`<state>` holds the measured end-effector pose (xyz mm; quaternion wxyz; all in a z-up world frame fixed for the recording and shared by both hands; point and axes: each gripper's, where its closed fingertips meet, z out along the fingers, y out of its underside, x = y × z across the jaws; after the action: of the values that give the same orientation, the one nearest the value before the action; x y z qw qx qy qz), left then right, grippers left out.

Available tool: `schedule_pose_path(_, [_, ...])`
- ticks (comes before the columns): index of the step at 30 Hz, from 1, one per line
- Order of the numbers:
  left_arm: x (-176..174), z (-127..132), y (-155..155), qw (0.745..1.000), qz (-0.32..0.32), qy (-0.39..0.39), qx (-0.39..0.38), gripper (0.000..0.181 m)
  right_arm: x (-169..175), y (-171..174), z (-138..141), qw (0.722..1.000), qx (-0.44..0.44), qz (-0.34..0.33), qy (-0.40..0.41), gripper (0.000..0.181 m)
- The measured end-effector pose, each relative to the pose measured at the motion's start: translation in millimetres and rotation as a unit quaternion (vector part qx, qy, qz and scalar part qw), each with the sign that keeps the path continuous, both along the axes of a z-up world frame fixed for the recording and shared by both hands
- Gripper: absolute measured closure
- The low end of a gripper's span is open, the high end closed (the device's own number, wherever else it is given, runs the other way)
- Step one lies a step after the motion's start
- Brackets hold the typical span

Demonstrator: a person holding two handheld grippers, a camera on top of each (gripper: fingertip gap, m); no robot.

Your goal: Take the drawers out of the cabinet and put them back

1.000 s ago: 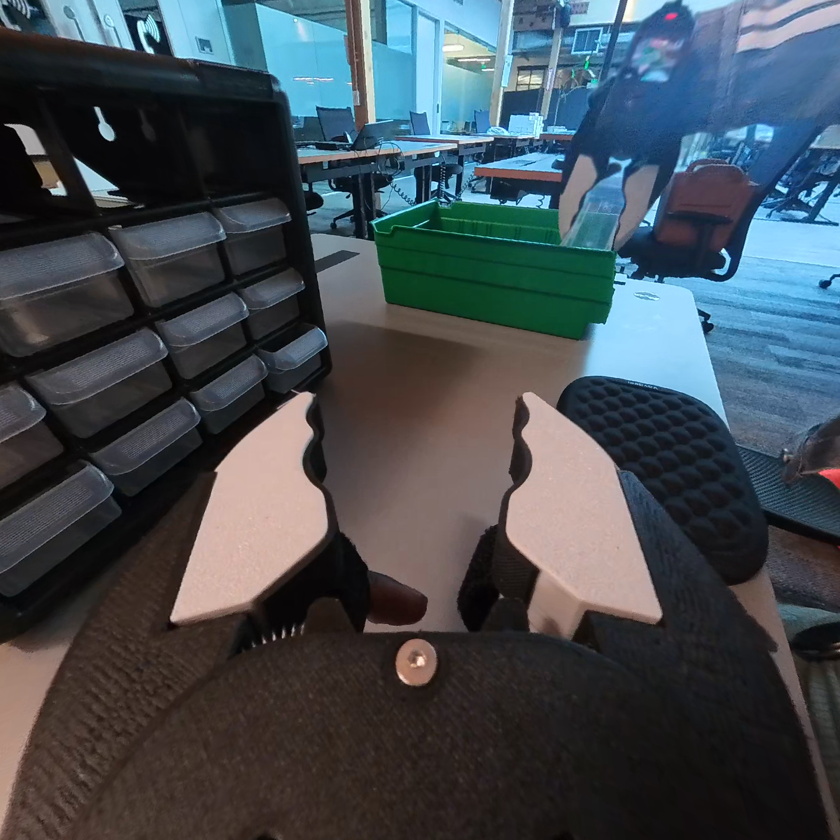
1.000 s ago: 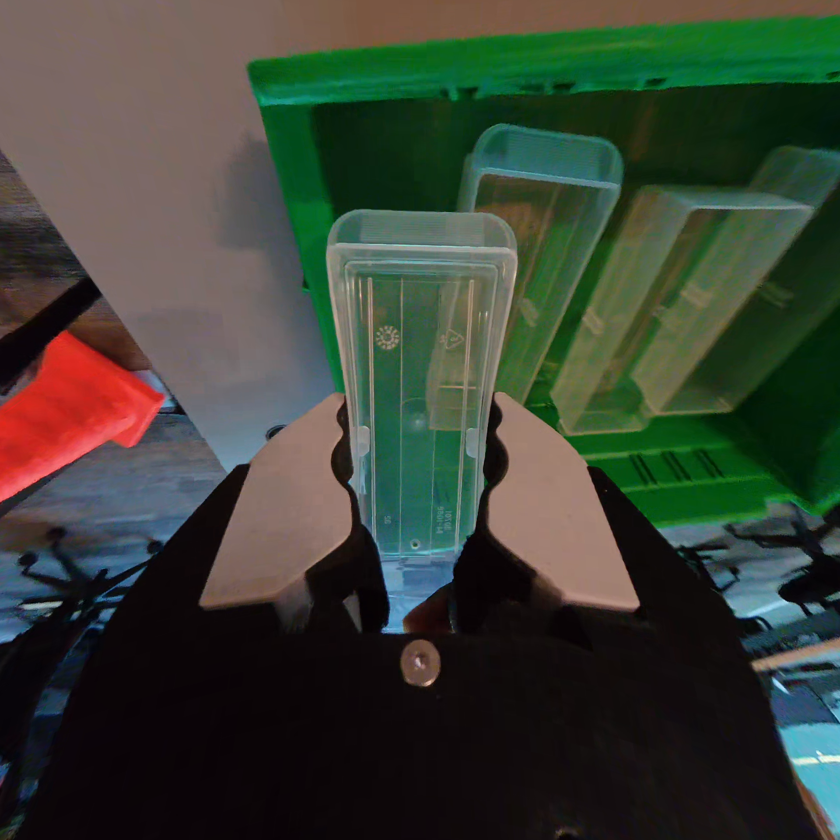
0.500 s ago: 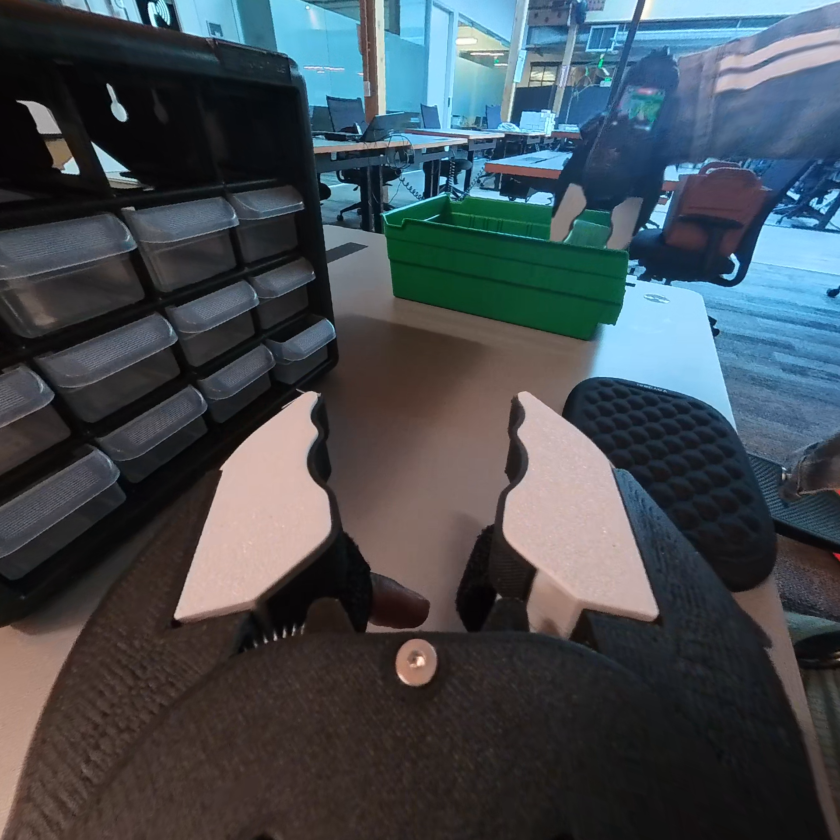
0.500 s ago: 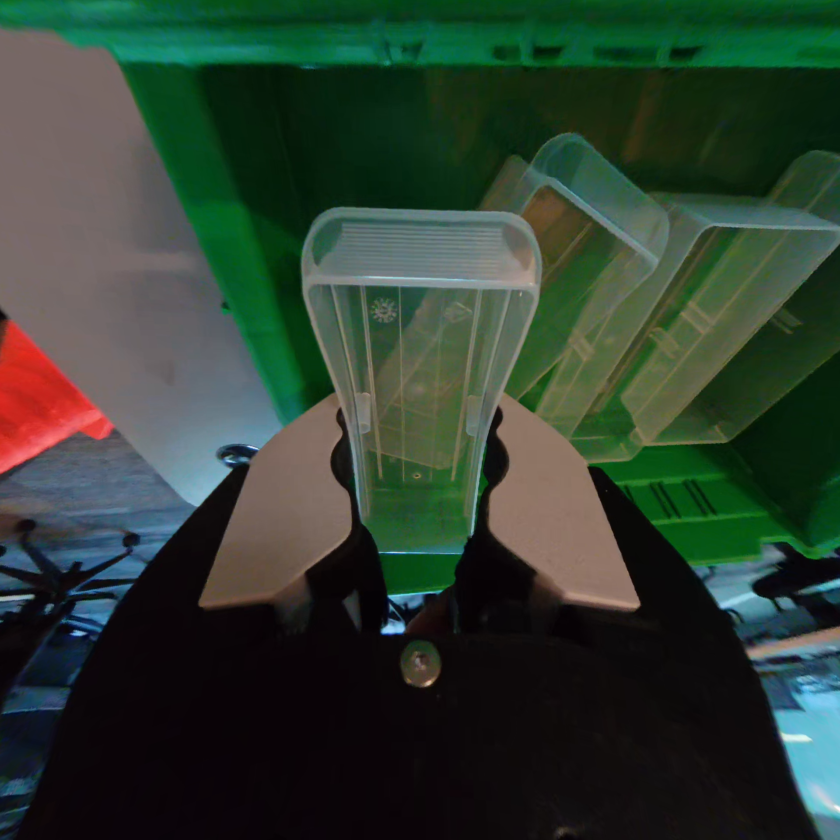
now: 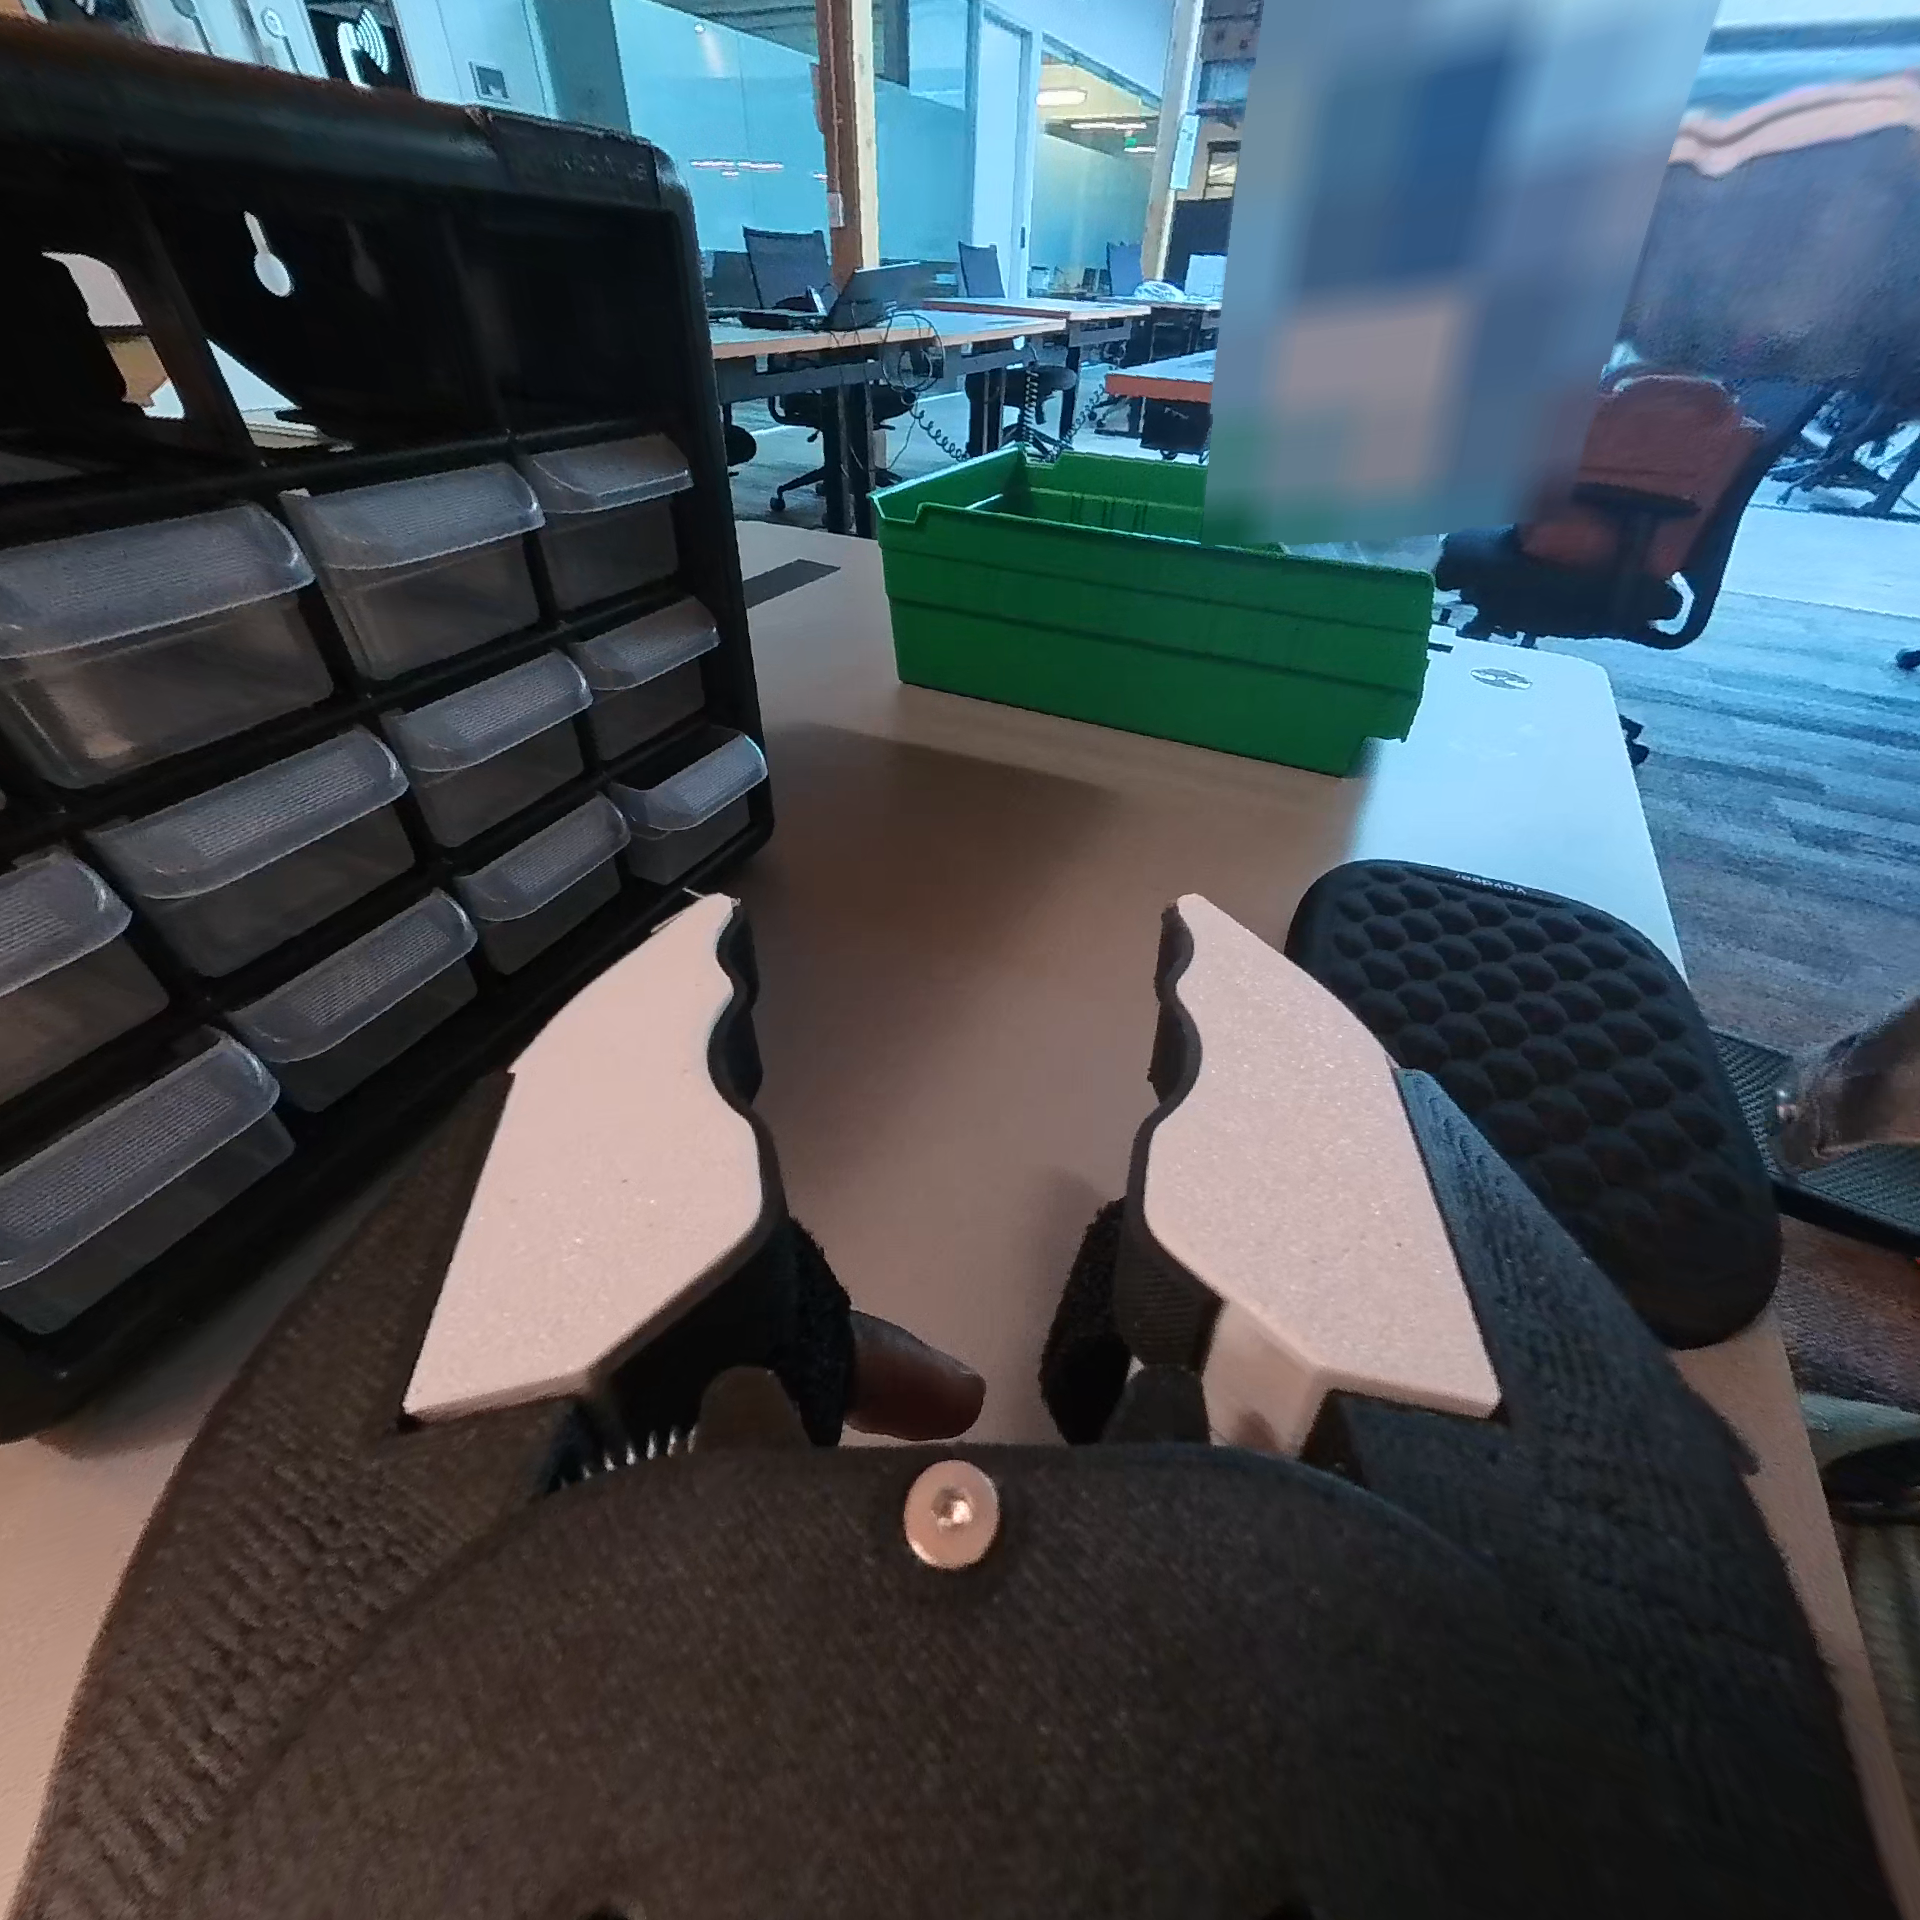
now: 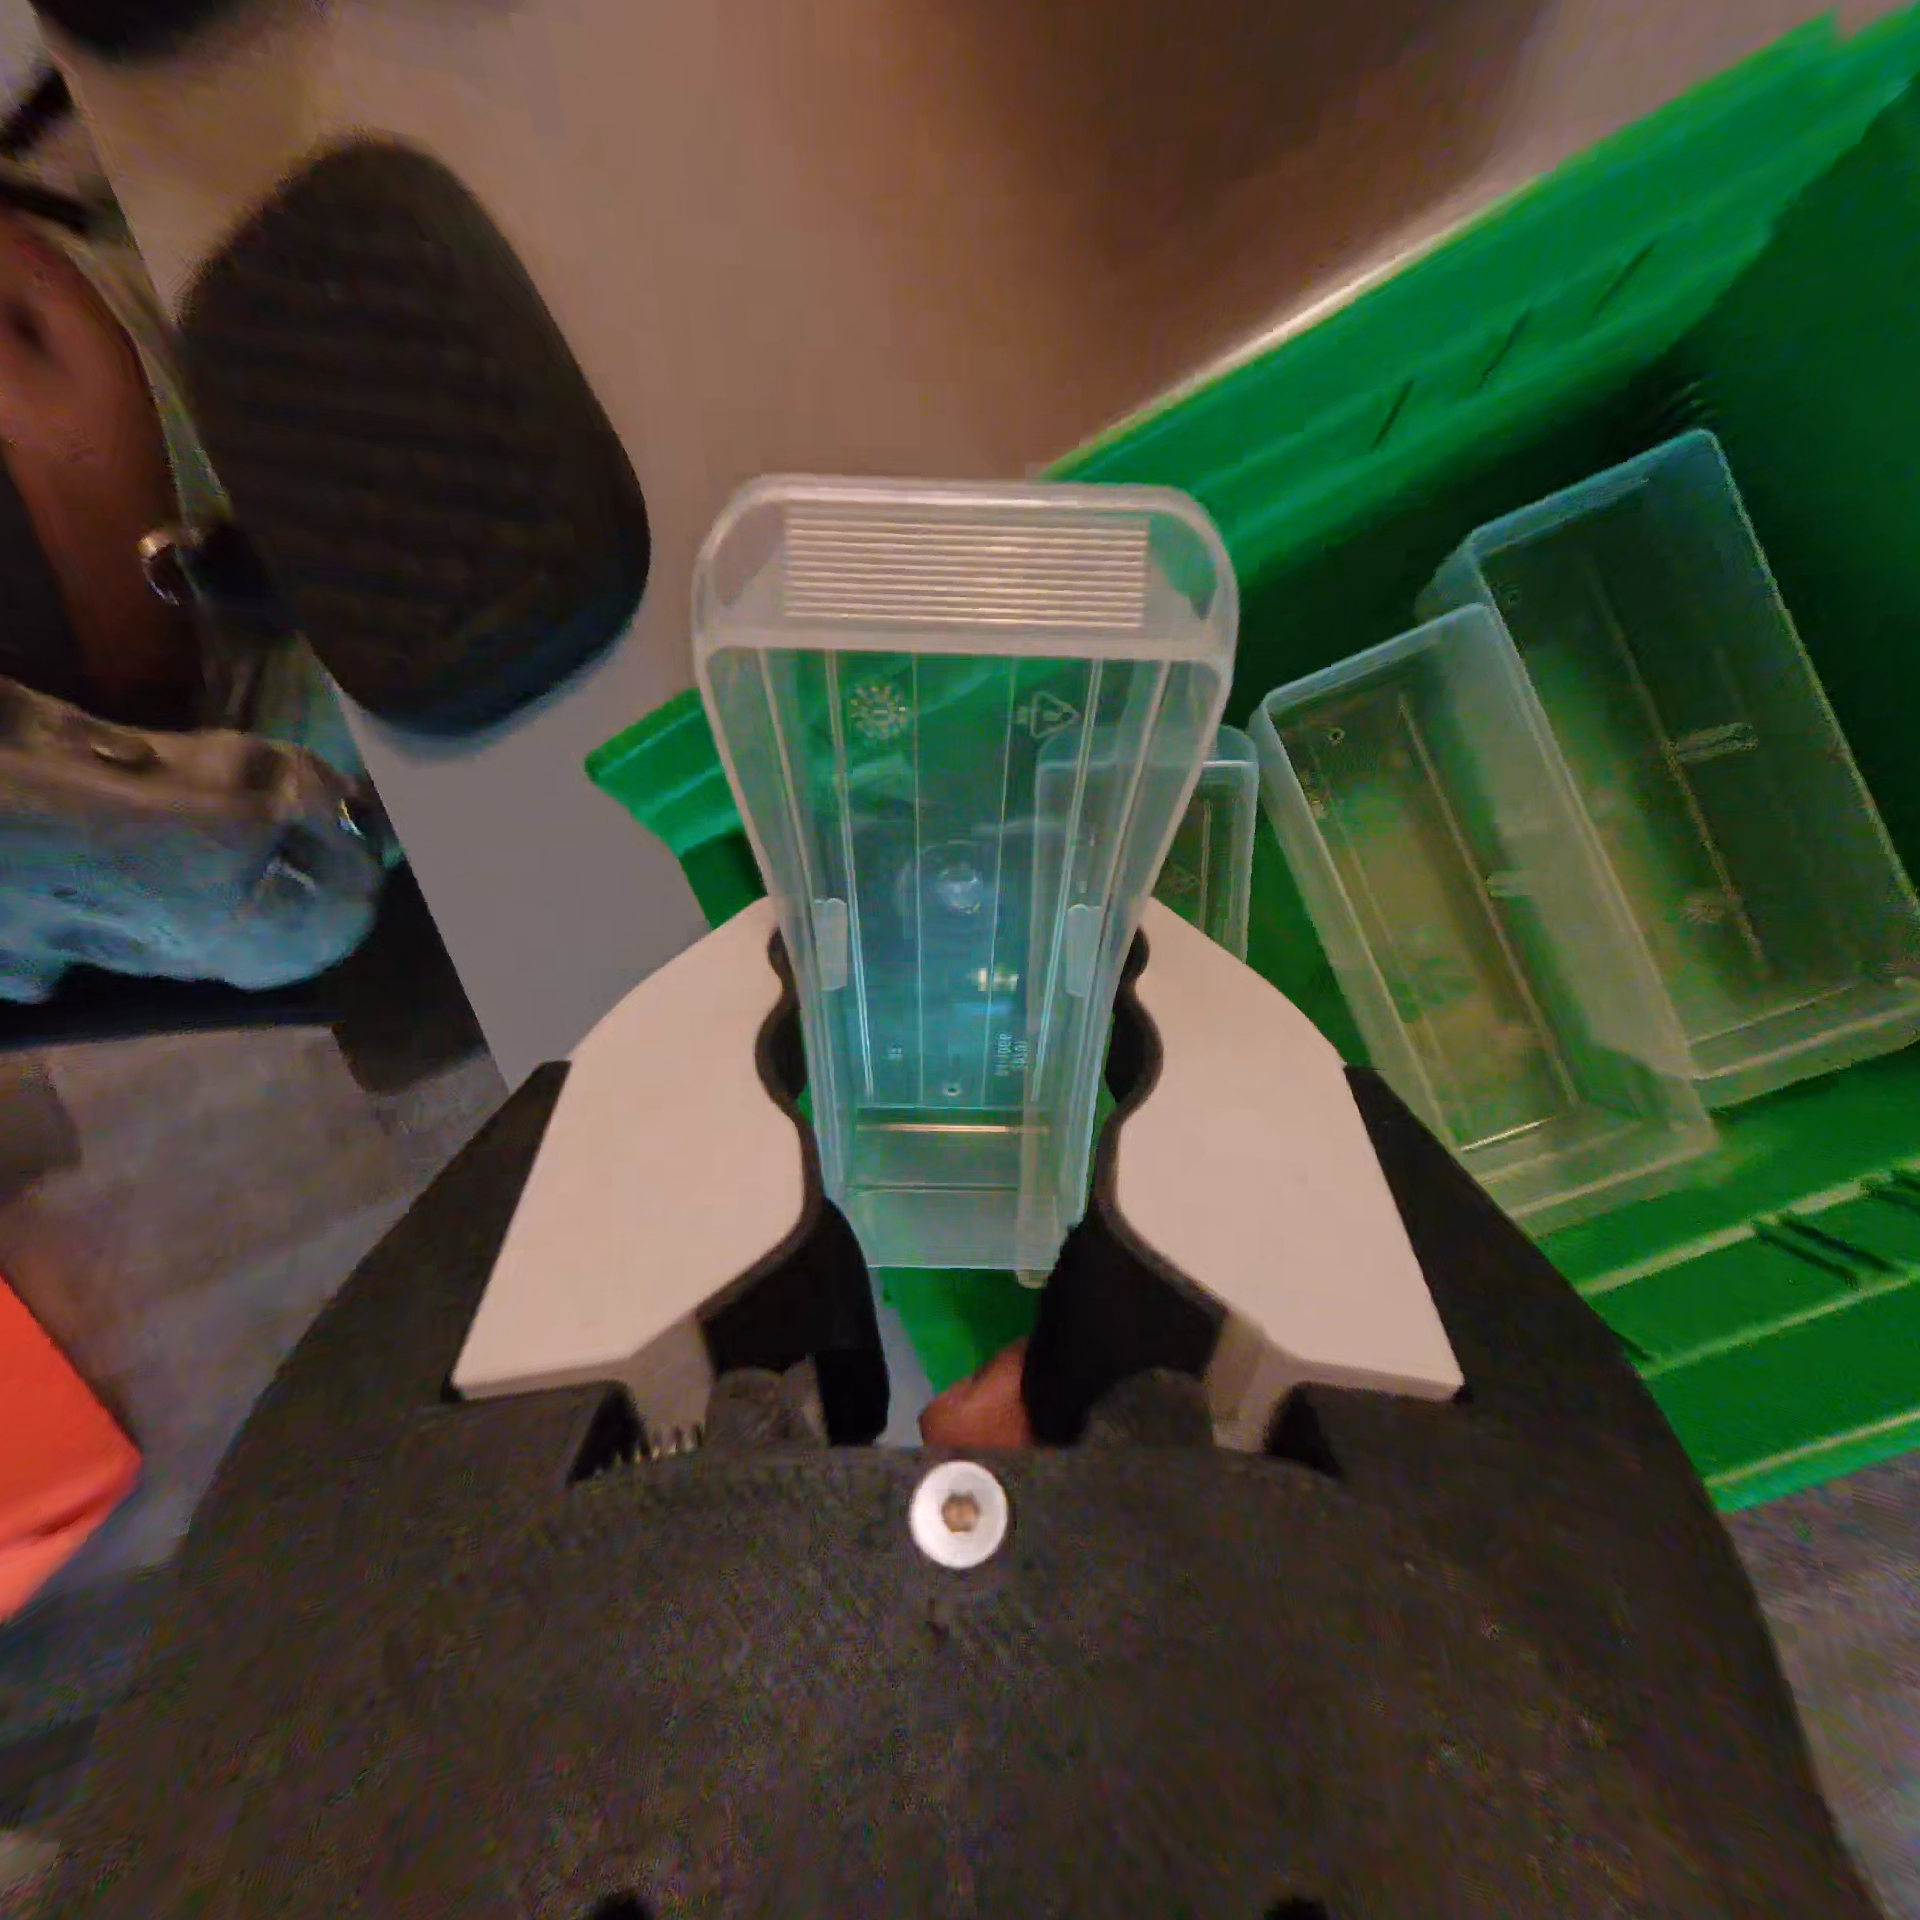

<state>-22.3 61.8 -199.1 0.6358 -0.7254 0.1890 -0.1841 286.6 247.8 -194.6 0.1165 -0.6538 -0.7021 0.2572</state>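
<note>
Right now we grip a clear drawer in the right gripper, its fingers pressed against the long side walls near the back end, so the ribbed front sticks out toward the top of the frame. At the right of that view the green bin holds more clear drawers, probably parked there to keep them together. Our left gripper hangs wide and empty low in its frame, above the table. At upper left the black cabinet shows bare top slots, presumably where the drawers belong.
</note>
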Motion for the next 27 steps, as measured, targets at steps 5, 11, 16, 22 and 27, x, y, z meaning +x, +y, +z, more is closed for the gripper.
schedule_pose_path(5, [0.9,-3.0,1.3,1.000,0.000,0.006,-0.005,0.107,6.3,-2.5,-8.0,0.996,-0.055,-0.037,0.058,0.125])
schedule_pose_path(11, [-0.8,-5.1,2.9,1.000,0.005,0.010,-0.007,0.107,9.0,12.4,-20.3,0.999,0.001,-0.026,0.023,0.125])
schedule_pose_path(16, [-1.1,-4.0,2.7,1.000,0.005,0.006,-0.005,0.108,16.1,17.9,-36.7,0.995,0.090,0.028,-0.034,0.125])
schedule_pose_path(22, [-1.0,-3.8,2.5,1.000,0.006,0.013,-0.002,0.108,36.9,11.6,-62.6,0.957,0.195,0.144,-0.161,0.124])
schedule_pose_path(27, [-1.7,-3.0,2.6,1.000,0.007,0.011,0.000,0.109,43.3,15.3,-75.0,0.912,0.258,0.216,-0.234,0.124])
